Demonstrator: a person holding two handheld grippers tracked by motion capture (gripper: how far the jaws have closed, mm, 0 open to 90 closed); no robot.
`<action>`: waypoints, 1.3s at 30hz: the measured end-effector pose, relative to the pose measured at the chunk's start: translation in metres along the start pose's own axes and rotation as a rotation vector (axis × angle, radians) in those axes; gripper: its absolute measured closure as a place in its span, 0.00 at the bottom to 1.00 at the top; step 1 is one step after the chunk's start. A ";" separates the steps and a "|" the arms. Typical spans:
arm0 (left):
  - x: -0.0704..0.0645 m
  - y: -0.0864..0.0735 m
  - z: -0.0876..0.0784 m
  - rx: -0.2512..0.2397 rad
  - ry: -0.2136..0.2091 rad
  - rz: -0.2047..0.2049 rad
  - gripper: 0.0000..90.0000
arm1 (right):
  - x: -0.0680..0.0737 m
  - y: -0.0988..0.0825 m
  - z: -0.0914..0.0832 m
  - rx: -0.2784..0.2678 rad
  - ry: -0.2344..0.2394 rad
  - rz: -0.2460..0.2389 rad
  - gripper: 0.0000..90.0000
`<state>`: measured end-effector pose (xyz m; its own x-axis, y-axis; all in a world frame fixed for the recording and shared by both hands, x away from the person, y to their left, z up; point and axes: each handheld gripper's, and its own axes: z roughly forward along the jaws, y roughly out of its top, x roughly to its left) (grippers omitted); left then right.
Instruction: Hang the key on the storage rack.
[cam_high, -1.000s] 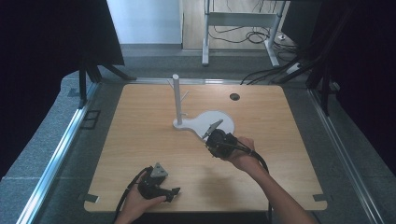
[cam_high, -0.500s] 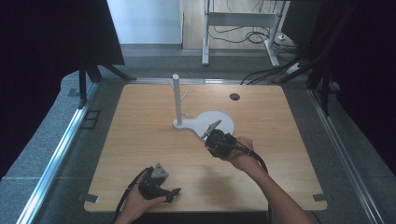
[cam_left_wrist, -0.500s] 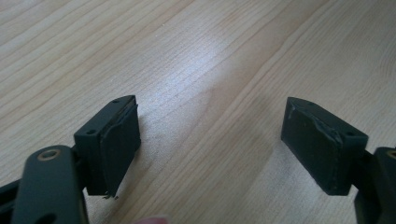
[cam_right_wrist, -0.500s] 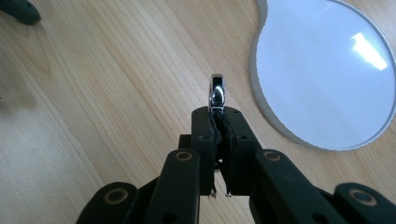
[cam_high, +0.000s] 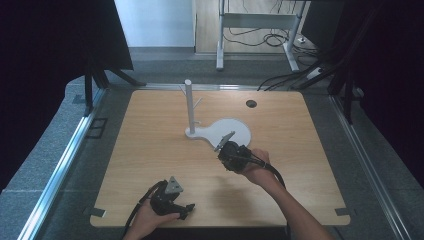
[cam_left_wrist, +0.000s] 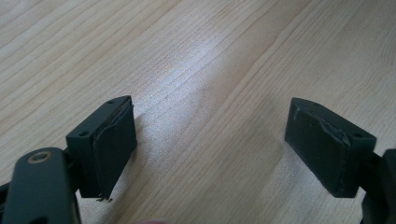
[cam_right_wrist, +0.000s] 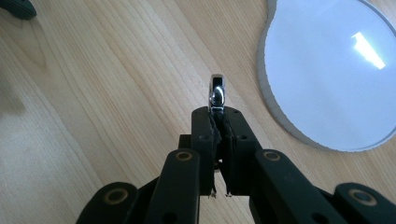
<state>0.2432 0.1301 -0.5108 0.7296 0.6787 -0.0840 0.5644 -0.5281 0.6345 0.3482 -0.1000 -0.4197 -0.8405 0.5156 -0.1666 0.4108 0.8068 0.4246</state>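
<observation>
A white stand with a tall pegged post (cam_high: 189, 105) and a round flat base (cam_high: 231, 131) sits mid-table. Just in front of that base, my right gripper (cam_high: 222, 154) hovers low over the wood, held in a person's hand. Its jaws are shut on a small shiny metal piece (cam_right_wrist: 217, 93), which sticks out past the right gripper's tips (cam_right_wrist: 218, 114). The base's rim (cam_right_wrist: 327, 79) lies just to the right of it. My left gripper (cam_high: 186, 209) rests near the table's front edge in the other hand. The left gripper (cam_left_wrist: 210, 126) is open, with bare wood between its pads.
A dark round hole (cam_high: 251, 103) sits in the tabletop at the back right. Metal rails (cam_high: 60, 165) run along the table's sides. Beyond the far edge stand a desk frame (cam_high: 255, 20) and loose cables (cam_high: 300, 70) on the floor.
</observation>
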 end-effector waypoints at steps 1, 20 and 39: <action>0.000 0.000 0.000 0.000 0.001 0.000 0.19 | 0.000 0.000 0.000 0.000 0.001 -0.002 0.93; -0.005 0.001 0.003 0.006 0.020 0.032 0.17 | 0.007 -0.005 0.014 0.021 0.012 -0.011 0.93; -0.005 0.001 0.003 0.002 0.015 0.030 0.17 | -0.002 0.006 0.009 0.005 0.006 -0.001 0.93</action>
<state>0.2412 0.1252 -0.5120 0.7402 0.6703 -0.0537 0.5432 -0.5490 0.6352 0.3553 -0.0939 -0.4250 -0.8432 0.5127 -0.1618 0.4115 0.8091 0.4197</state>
